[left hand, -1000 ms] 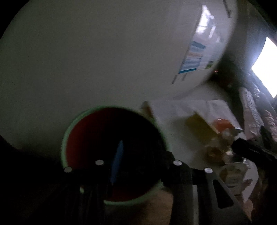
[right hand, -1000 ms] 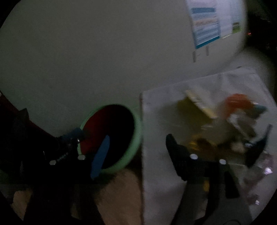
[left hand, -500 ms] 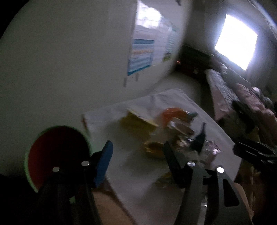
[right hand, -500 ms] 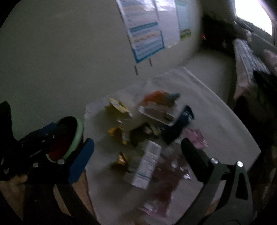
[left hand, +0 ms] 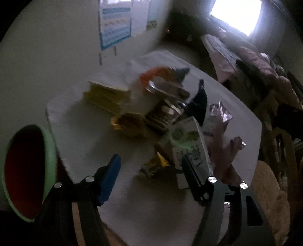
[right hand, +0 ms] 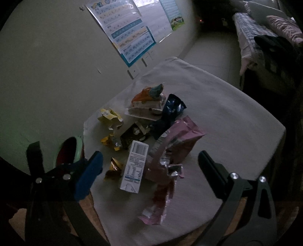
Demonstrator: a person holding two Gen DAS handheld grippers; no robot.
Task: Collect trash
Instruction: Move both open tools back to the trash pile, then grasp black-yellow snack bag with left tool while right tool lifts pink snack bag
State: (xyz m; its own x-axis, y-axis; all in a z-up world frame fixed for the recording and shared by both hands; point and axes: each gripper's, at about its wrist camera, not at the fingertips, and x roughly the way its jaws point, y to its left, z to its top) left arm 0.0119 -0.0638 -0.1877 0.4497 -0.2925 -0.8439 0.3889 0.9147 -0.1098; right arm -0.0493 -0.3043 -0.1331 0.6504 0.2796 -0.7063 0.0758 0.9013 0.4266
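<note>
A pile of trash lies on a white cloth (right hand: 227, 123): a white carton (right hand: 134, 166), a torn pink foil bag (right hand: 176, 143), a dark blue wrapper (right hand: 171, 109), a yellow box (right hand: 109, 117), an orange wrapper (right hand: 144, 95) and gold foil bits (right hand: 113, 167). A green-rimmed bin with a red inside (left hand: 28, 170) stands left of the cloth. My left gripper (left hand: 150, 166) is open and empty above the gold foil and the carton (left hand: 189, 143). My right gripper (right hand: 149, 160) is open and empty above the carton and pink bag.
A wall with blue charts (right hand: 132, 36) rises behind the cloth. A bed with bedding (right hand: 265, 34) and a bright window (left hand: 236, 15) are at the right. Wood surface (right hand: 189, 236) shows beyond the cloth's near edge. The room is dim.
Both grippers have swung right and back from the bin toward the trash pile. The left gripper, first over the bin's mouth, now hangs over the cloth. Both stay open.
</note>
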